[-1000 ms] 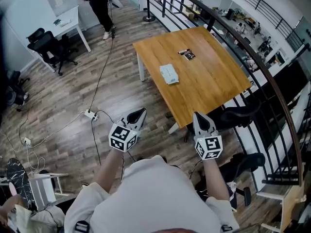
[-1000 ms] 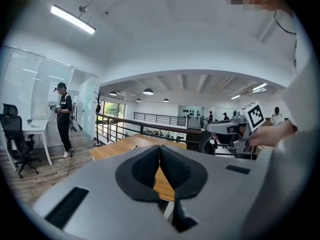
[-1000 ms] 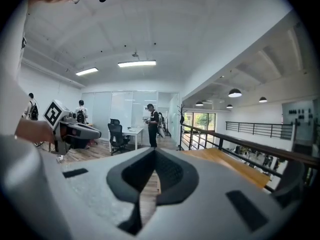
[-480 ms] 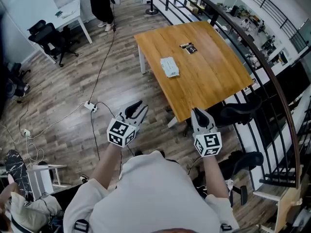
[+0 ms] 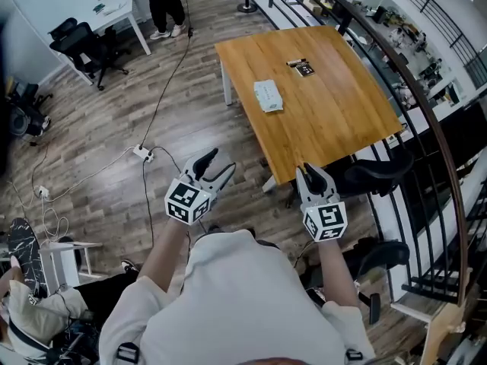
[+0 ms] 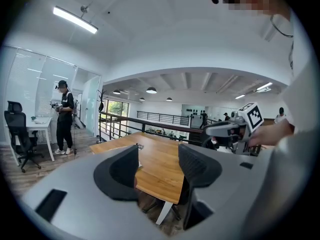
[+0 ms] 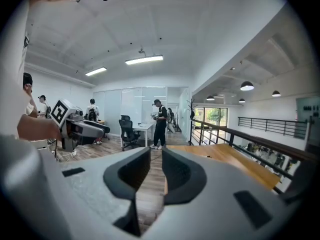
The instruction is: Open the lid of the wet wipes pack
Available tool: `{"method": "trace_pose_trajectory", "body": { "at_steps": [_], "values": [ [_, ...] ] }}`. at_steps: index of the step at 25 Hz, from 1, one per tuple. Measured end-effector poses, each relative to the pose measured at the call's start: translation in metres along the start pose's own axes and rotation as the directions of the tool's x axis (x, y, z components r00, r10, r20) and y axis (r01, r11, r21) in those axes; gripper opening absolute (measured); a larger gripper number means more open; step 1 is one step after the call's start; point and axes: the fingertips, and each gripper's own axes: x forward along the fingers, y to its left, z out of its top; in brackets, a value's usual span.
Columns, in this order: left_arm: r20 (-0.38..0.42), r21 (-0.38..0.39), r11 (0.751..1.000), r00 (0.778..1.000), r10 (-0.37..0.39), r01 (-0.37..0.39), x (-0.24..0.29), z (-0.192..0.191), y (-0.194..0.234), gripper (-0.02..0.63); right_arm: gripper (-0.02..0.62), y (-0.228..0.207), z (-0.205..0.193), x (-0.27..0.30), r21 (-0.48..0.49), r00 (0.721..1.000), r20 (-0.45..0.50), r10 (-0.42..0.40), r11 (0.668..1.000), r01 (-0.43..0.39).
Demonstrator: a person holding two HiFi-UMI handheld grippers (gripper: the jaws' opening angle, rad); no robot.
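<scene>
Out ahead, well apart from both tools, stands the wooden worktop (image 5: 335,112). By my read this is the approach, with nothing touched yet. The left hand-held gripper (image 5: 219,163) has just been opening, jaws wide and empty. The right hand-held gripper (image 5: 311,172) has been opening too, a narrow gap, nothing in it. The wet wipes pack (image 5: 268,96) lies flat near the worktop's left edge, long axis running away from the person; its lid end is too small to tell. Next move: close in, steady the pack, find the flap.
</scene>
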Motion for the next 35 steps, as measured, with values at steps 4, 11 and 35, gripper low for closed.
{"method": "trace_pose_trajectory", "body": {
  "at_steps": [4, 11, 35],
  "values": [
    [-0.005, -0.001, 1.0, 1.0, 0.006, -0.006, 0.004, -0.005, -0.005, 0.25, 0.058, -0.003, -0.006, 0.0, -0.001, 1.0, -0.008, 0.022, 1.0, -0.022],
    [-0.019, -0.023, 1.0, 1.0, 0.022, -0.022, 0.014, -0.014, -0.002, 0.255, 0.058, -0.012, -0.018, 0.008, 0.003, 0.999, -0.029, 0.036, 0.999, -0.036],
    [-0.077, -0.056, 0.987, 0.985, -0.156, 0.152, 0.118, -0.009, 0.169, 0.255, 0.058, -0.033, -0.005, 0.192, 0.054, 0.987, -0.128, -0.099, 0.993, 0.106]
  ]
}}
